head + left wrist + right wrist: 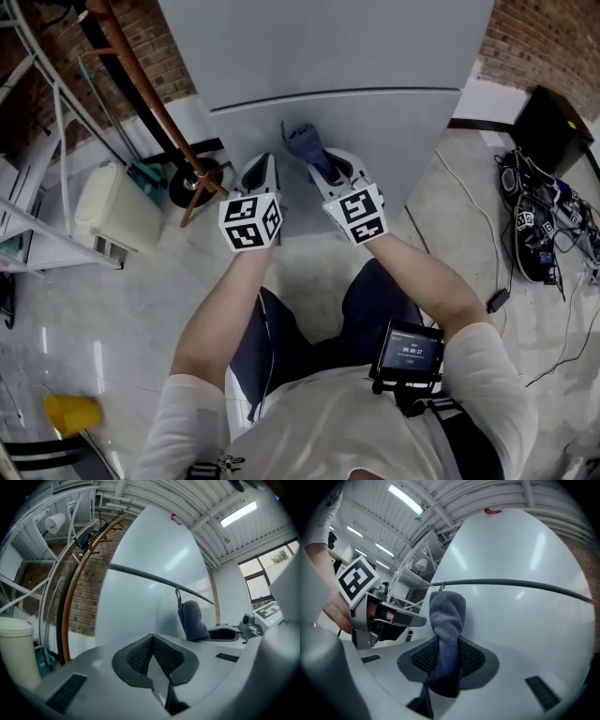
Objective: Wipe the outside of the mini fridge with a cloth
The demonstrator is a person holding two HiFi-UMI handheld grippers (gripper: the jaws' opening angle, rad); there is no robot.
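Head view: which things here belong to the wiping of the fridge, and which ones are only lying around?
Belong to the job:
mini fridge
cloth
right gripper, fingers shut on the cloth
left gripper, fingers shut, empty

Only lying around:
yellow container on the floor
white bin
black box
cables

Workshop/test-hall type space, not a home: bare brick wall (553, 47), corrugated metal roof (154, 494) w/ strip lights (239, 513). Pale polished floor (84, 347) has a cable tangle (548, 230) & electronics on one side, white metal racks (58, 141) opp.
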